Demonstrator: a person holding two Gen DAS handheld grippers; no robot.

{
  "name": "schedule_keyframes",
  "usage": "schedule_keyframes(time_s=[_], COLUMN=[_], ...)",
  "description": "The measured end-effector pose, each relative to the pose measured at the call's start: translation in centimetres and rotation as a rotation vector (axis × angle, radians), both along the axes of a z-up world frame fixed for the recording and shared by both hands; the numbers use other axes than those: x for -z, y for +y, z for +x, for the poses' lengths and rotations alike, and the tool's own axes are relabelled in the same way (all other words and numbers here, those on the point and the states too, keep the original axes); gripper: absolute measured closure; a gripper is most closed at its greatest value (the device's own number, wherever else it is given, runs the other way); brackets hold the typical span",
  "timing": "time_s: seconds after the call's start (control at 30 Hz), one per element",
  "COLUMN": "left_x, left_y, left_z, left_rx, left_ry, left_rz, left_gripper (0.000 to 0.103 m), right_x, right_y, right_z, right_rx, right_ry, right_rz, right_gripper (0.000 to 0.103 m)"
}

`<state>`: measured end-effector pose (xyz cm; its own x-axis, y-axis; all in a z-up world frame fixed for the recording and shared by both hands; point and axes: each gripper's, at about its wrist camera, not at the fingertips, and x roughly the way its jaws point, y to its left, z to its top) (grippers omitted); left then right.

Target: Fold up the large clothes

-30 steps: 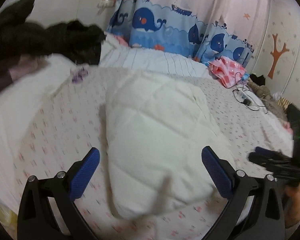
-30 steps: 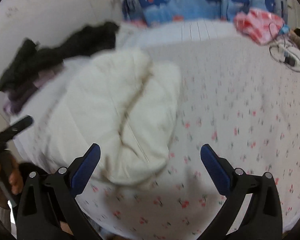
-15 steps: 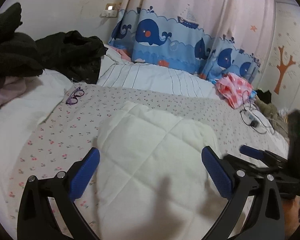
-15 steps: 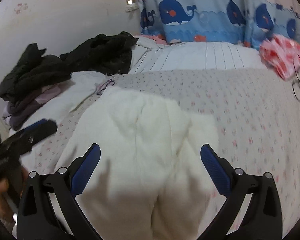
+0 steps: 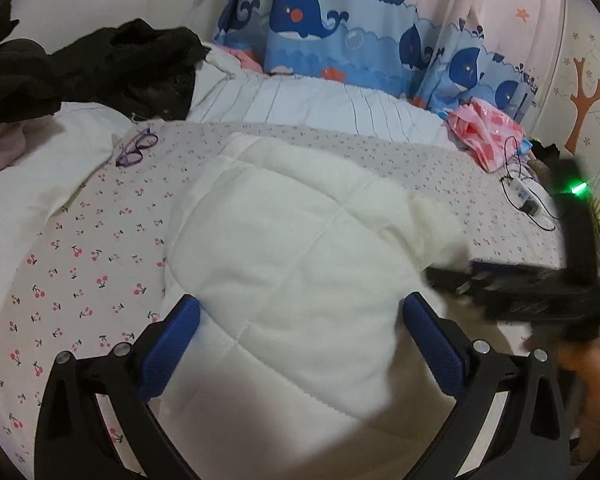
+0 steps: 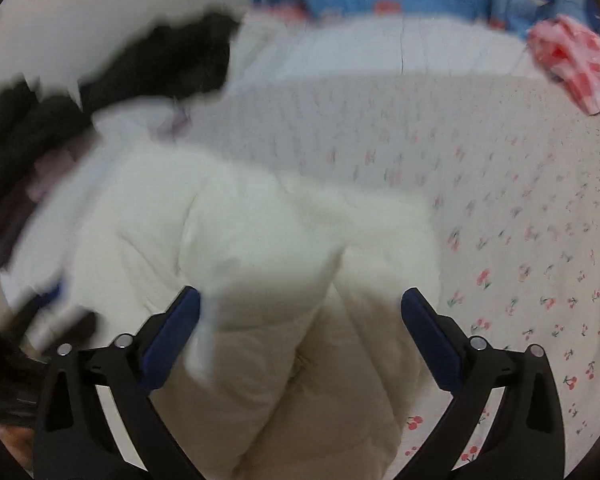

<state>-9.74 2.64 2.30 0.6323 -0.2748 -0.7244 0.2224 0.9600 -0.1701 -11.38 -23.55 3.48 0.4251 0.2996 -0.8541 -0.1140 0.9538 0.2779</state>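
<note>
A white quilted padded garment (image 5: 300,264) lies folded on a bed with a cherry-print sheet (image 5: 80,272). My left gripper (image 5: 300,344) is open just above its near edge, blue pads on either side. My right gripper (image 6: 300,328) is open over the same garment (image 6: 260,260), which looks bunched with a seam down the middle; that view is blurred by motion. The right gripper also shows in the left wrist view (image 5: 540,292) at the garment's right edge, blurred.
Black clothes (image 5: 100,64) are piled at the back left. Purple glasses (image 5: 136,146) lie on the sheet. A pink-red cloth (image 5: 484,132) and a cable with charger (image 5: 524,196) lie at the right. Whale curtains (image 5: 340,32) hang behind.
Both grippers have dropped closer to the garment. The right gripper has swung in toward the garment's right edge and is moving fast. The garment's right side looks pushed up.
</note>
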Motion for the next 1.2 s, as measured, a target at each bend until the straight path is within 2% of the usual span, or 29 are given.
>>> schedule_keyframes(time_s=[0.07,0.17,0.27,0.33,0.4,0.47,0.53,0.6,0.7,0.73,0.77,0.83,0.9,0.97,1.03,1.1,1.13,1.2], left_x=[-0.9,-2.5,-1.8,-0.2,1.4,2.9,4.3,4.8,5.0,4.8,4.5,3.3,2.3,0.9,-0.8,-1.8,-1.8,-0.6], left_y=[0.6,3.3,6.5,8.8,9.8,10.0,9.3,8.5,7.7,7.4,7.1,6.2,5.7,5.3,4.4,3.3,2.5,1.2], left_z=[0.0,-0.2,0.7,1.5,2.0,2.2,2.1,1.9,2.2,2.3,2.2,1.8,1.7,1.4,1.1,1.0,1.1,1.7], left_rx=[-0.004,-0.056,-0.108,-0.138,-0.123,-0.089,-0.013,0.001,0.007,0.016,0.021,0.04,0.045,0.061,0.084,0.095,0.088,0.058], left_ry=[0.0,-0.022,0.048,0.139,0.212,0.26,0.312,0.304,0.315,0.321,0.317,0.28,0.249,0.215,0.183,0.167,0.172,0.214], left_rz=[-0.028,-0.147,-0.255,-0.351,-0.406,-0.417,-0.466,-0.454,-0.433,-0.433,-0.425,-0.415,-0.413,-0.453,-0.477,-0.451,-0.414,-0.328], left_gripper=[0.006,0.006,0.006,0.006,0.006,0.006,0.006,0.006,0.005,0.005,0.005,0.006,0.006,0.006,0.006,0.006,0.006,0.005], right_x=[0.1,-0.3,1.5,3.9,5.3,6.4,6.8,7.6,8.5,8.7,9.1,8.6,7.5,5.7,3.2,1.4,1.5,3.8], right_y=[-1.3,-4.7,-8.4,-10.3,-10.8,-10.4,-9.5,-7.9,-7.1,-7.0,-6.5,-5.8,-5.9,-6.7,-7.3,-7.9,-8.3,-9.7], right_z=[0.4,-0.3,-1.0,-1.1,-0.8,-0.9,-0.8,-0.4,-0.1,0.1,0.3,0.6,0.7,0.6,0.3,-0.1,-0.1,0.0], right_rx=[0.024,0.1,0.196,0.254,0.265,0.266,0.228,0.185,0.188,0.186,0.171,0.132,0.112,0.071,0.018,-0.013,-0.001,0.096], right_ry=[0.039,0.05,0.118,0.201,0.257,0.306,0.331,0.367,0.385,0.391,0.391,0.36,0.324,0.26,0.187,0.141,0.146,0.226], right_rz=[0.091,0.278,0.439,0.534,0.6,0.599,0.599,0.663,0.732,0.787,0.889,0.976,0.995,1.072,1.086,1.046,1.022,0.954], right_gripper=[0.006,0.006,0.006,0.006,0.006,0.006,0.006,0.006,0.006,0.006,0.006,0.006,0.006,0.006,0.006,0.006,0.006,0.006])
